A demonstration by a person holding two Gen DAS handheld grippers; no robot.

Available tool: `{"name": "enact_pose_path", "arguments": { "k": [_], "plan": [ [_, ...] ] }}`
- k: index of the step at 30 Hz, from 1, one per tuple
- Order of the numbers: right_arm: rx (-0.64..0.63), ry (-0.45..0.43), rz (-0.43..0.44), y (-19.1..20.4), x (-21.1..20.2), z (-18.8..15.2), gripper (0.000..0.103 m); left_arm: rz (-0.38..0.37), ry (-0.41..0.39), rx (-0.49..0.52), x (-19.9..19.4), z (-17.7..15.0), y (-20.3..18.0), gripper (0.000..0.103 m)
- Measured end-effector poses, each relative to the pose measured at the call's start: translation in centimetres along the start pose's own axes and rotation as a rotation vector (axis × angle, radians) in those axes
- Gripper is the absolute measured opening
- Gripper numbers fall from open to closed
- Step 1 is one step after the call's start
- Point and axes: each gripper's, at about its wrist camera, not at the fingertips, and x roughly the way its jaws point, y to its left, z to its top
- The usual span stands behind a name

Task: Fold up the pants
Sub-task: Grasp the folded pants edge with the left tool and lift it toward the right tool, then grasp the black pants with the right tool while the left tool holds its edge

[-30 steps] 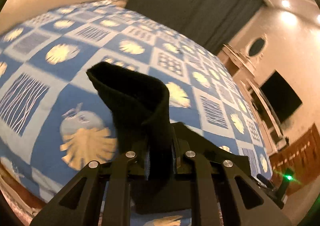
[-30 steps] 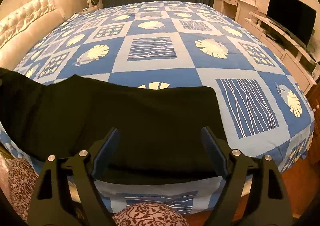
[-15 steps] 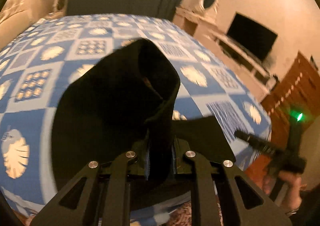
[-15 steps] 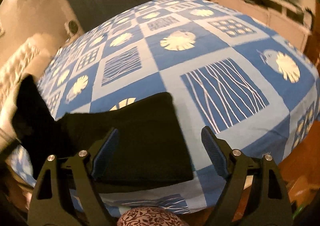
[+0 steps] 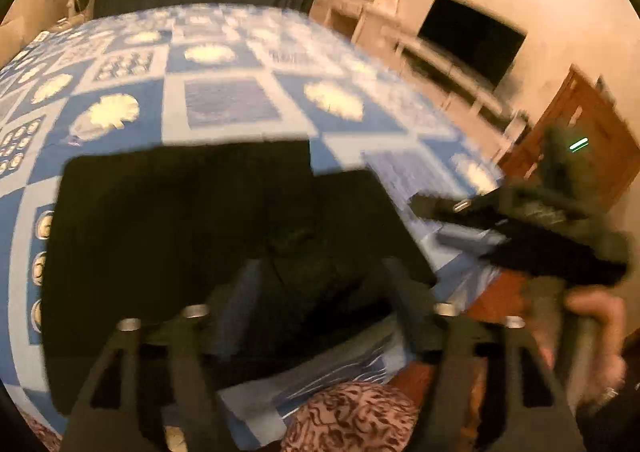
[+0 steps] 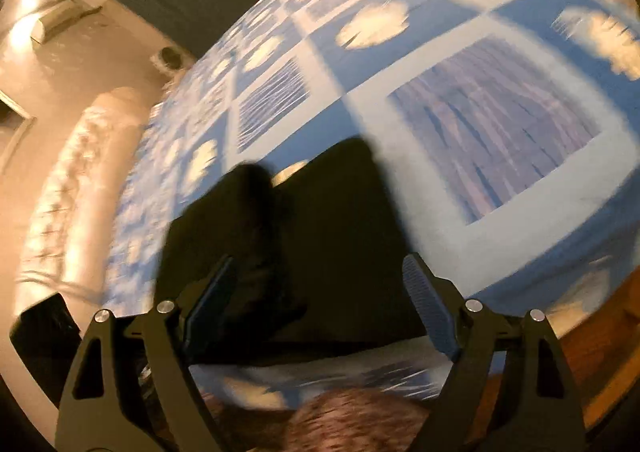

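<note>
the black pants lie doubled over on the bed, near its front edge, one layer overlapping the other. the left gripper is spread above them, pinching nothing. the right gripper is also spread and empty over the pants' right end. both views are blurred.

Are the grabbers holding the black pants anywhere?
No. Both the left hand-held gripper and right hand-held gripper are open; the black pants lie on the bedspread.
</note>
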Motion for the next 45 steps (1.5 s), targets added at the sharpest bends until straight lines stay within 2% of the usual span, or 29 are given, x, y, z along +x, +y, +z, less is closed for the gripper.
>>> {"name": "enact_pose_path", "arguments": {
  "k": [3,5,8,10,14,15,16,17,18,19,20,21,24,28,31,35,37,38,40,42,44,45],
  "plan": [
    [0.039,0.080,0.111,0.6,1.8,0.3,0.084,0.026,-0.042,-0.037,-2.8,0.4,1.8,0.078],
    [0.046,0.135,0.137,1.3,3.3,0.7,0.084,0.042,-0.053,-0.069,-4.2,0.3,3.7,0.080],
    [0.007,0.169,0.092,2.3,5.4,1.4,0.085,0.076,-0.044,-0.169,-5.7,-0.5,8.2,0.081],
    [-0.001,0.185,0.062,2.5,6.9,1.7,0.085,0.096,-0.023,-0.274,-6.2,-1.5,11.8,0.082],
    [-0.037,0.220,0.064,3.5,8.6,1.6,0.087,0.120,0.001,-0.486,-6.9,-3.9,18.2,0.082],
    [-0.049,0.235,0.076,3.9,8.9,1.5,0.081,0.120,0.004,-0.515,-6.9,-4.4,19.1,0.082],
    [-0.063,0.261,0.093,4.4,9.2,1.3,0.069,0.117,0.009,-0.538,-6.9,-4.8,20.0,0.082],
    [-0.093,0.310,0.101,5.3,10.0,0.7,0.064,0.119,0.014,-0.553,-6.9,-5.1,20.6,0.082],
    [-0.124,0.327,0.078,5.9,10.4,0.2,0.052,0.123,0.023,-0.562,-6.7,-5.5,21.1,0.082],
    [-0.143,0.331,0.058,6.1,10.7,0.2,0.033,0.122,0.030,-0.563,-6.5,-5.7,21.3,0.082],
    [-0.175,0.339,0.028,6.6,11.0,-0.1,0.026,0.121,0.038,-0.563,-6.3,-5.9,21.4,0.082],
    [-0.178,0.341,0.037,6.7,10.9,-0.1,0.019,0.121,0.042,-0.567,-6.2,-6.1,21.4,0.082],
    [-0.195,0.298,0.061,7.3,9.1,0.4,0.014,0.103,0.036,-0.572,-6.1,-6.0,21.1,0.082],
    [-0.217,0.205,0.085,7.8,5.1,1.4,0.012,0.075,0.036,-0.556,-6.1,-5.7,20.6,0.082],
    [-0.219,0.136,0.064,7.0,2.0,2.5,0.010,0.050,0.037,-0.539,-5.9,-5.3,19.8,0.082],
    [-0.186,0.133,-0.026,3.4,0.8,3.0,0.007,0.022,0.052,-0.546,-4.5,-5.0,18.9,0.082],
    [-0.163,0.155,-0.097,0.7,1.8,2.5,0.006,0.012,0.064,-0.550,-3.6,-5.1,18.6,0.082],
    [-0.143,0.168,-0.104,-0.5,2.3,2.3,0.006,0.013,0.072,-0.547,-3.2,-5.1,18.5,0.082],
    [-0.089,0.195,-0.079,-2.4,3.8,1.8,0.011,0.025,0.098,-0.546,-2.1,-5.6,18.3,0.082],
    [-0.045,0.196,-0.026,-3.1,3.5,1.8,0.018,0.024,0.098,-0.557,-2.1,-5.8,18.5,0.082],
    [0.016,0.203,0.032,-3.7,2.7,2.3,0.033,0.013,0.090,-0.572,-2.5,-5.9,18.9,0.082],
    [0.041,0.187,0.061,-4.0,2.1,2.7,0.053,0.010,0.082,-0.579,-2.7,-5.7,19.3,0.082]
  ]
}}
